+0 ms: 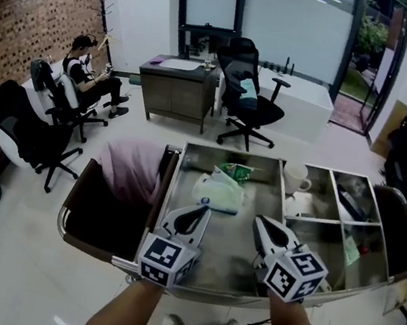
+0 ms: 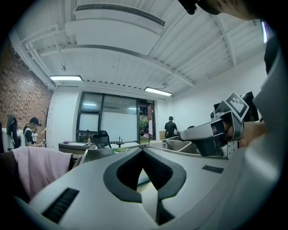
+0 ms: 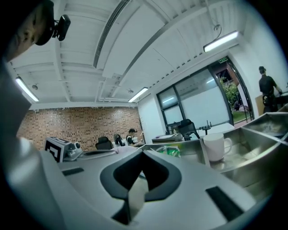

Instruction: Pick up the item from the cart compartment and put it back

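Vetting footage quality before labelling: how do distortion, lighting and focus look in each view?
Head view: fisheye bows the cart rim; light is even, without harsh glare. Left gripper view: black circular border, left gripper looms large and soft, ceiling lamp blown white. Right gripper view: same curved frame, right gripper slightly blurred, white mug clearer.

Office: black swivel chairs (image 1: 251,100), wooden desk (image 1: 176,85), glass partition (image 1: 286,26), brick wall (image 1: 25,30), ceiling strip lights (image 2: 157,91), person seated (image 1: 87,74) far left.
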